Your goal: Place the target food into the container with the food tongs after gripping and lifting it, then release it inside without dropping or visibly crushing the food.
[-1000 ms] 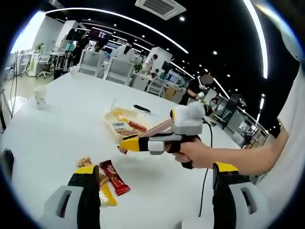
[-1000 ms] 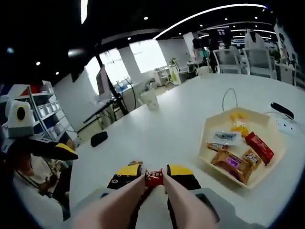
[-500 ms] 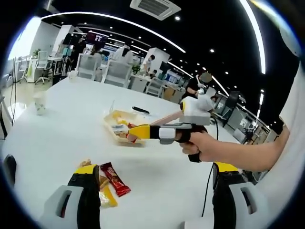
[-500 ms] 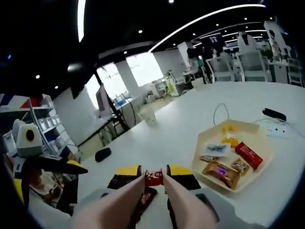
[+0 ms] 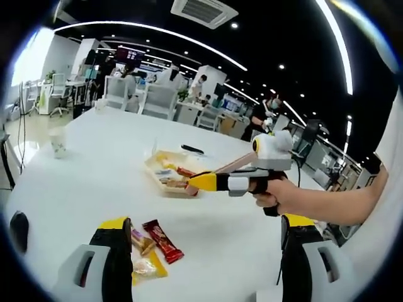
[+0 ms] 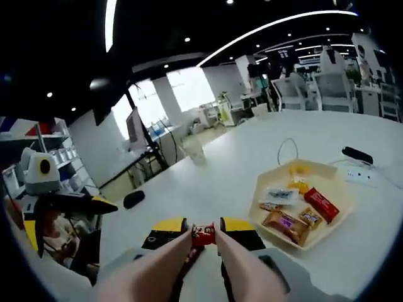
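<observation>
Between the tongs (image 6: 203, 251) in the right gripper (image 6: 203, 234), jaws closed, sits a red snack (image 6: 203, 234): light, slippery, crushable; hold mid-wrapper. Left gripper's (image 5: 204, 251) jaws stand open, near tray (image 5: 157, 179).

A small red-wrapped snack (image 6: 203, 234) sits pinched between pink tongs (image 6: 189, 264); the beige hexagonal tray (image 6: 340, 223) of wrapped snacks lies at 3 o'clock.

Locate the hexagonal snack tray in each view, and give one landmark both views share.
Left gripper view: the tray sits mid-picture on the white table, just beyond the right gripper.
Right gripper view: the tray sits right of centre.
Shared landmark: the paper cup on the table.
</observation>
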Demonstrator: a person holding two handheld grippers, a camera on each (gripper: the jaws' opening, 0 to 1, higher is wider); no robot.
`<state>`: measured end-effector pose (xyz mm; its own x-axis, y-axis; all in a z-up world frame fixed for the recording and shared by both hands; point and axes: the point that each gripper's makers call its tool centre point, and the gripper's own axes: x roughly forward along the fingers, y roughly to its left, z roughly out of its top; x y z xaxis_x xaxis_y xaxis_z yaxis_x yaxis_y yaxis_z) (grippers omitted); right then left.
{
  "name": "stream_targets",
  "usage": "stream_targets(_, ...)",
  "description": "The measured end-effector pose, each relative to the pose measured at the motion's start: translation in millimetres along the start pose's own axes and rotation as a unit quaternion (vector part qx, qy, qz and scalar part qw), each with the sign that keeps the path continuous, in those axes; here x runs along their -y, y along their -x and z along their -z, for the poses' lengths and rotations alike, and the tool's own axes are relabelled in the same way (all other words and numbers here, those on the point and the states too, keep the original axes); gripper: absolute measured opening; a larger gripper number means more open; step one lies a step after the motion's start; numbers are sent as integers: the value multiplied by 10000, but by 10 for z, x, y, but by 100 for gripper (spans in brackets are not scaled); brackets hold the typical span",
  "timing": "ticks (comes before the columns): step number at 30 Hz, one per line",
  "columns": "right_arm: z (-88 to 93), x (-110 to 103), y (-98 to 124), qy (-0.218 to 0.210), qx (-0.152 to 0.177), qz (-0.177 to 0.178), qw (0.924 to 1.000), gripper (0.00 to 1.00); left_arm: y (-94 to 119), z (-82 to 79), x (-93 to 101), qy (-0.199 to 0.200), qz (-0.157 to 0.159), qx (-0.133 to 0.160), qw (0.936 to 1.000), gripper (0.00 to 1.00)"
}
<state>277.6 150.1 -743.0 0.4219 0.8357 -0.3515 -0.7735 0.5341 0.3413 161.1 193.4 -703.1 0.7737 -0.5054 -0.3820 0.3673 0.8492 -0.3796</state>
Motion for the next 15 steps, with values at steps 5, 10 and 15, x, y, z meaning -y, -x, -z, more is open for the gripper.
stream_targets(5, -52, -14, 36, 59, 42, 16, 10000, 20, 18, -29, -8, 499, 59, 240, 9984, 99)
stream_targets(10, -84, -55, 76, 120, 83, 1, 9999, 20, 104, -95, -13, 476, 50, 405, 9980, 99)
stream_targets(15, -77, -53, 126, 155, 61, 33, 9999, 20, 137, -85, 2, 864, 130, 412, 9953, 99)
